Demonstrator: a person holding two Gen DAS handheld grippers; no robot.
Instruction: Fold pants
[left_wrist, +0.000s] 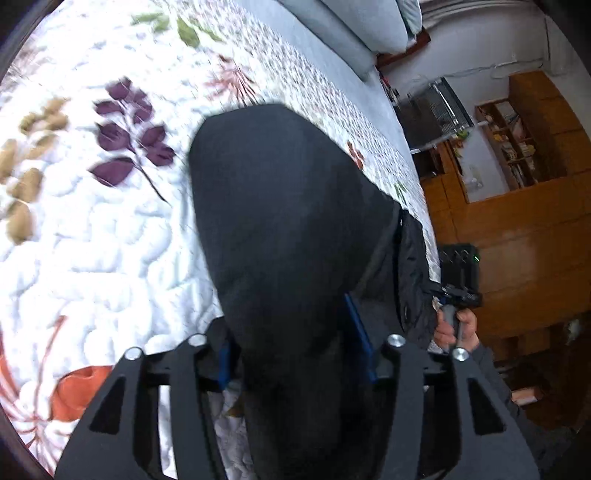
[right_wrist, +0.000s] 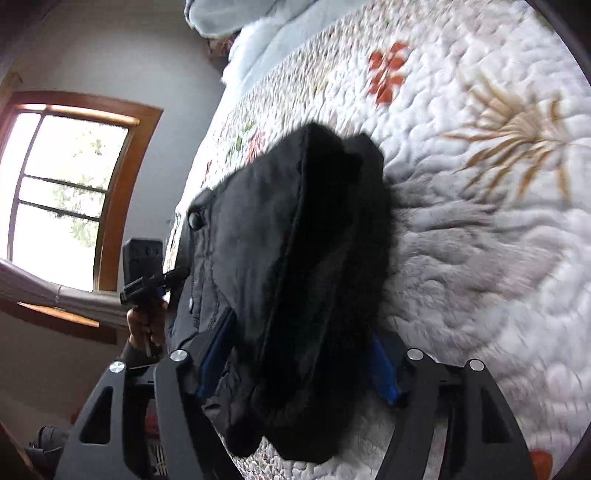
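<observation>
The black pants (left_wrist: 288, 206) hang bunched between both grippers above the floral quilt. My left gripper (left_wrist: 291, 354) is shut on the pants, its blue pads (left_wrist: 358, 332) pressed into the fabric. In the right wrist view the pants (right_wrist: 295, 258) show a waistband snap button (right_wrist: 194, 219) and thick folded layers. My right gripper (right_wrist: 299, 362) is shut on the pants, blue pads (right_wrist: 216, 347) on both sides. The right gripper also shows in the left wrist view (left_wrist: 456, 291), and the left gripper in the right wrist view (right_wrist: 147, 284), each at the pants' far edge.
The white floral quilt (left_wrist: 92, 240) covers the bed, also shown in the right wrist view (right_wrist: 480, 240). Light blue pillows (left_wrist: 351, 29) lie at the head. Wooden shelves and cabinets (left_wrist: 517, 147) stand beyond the bed edge. A window (right_wrist: 62, 192) is on the other side.
</observation>
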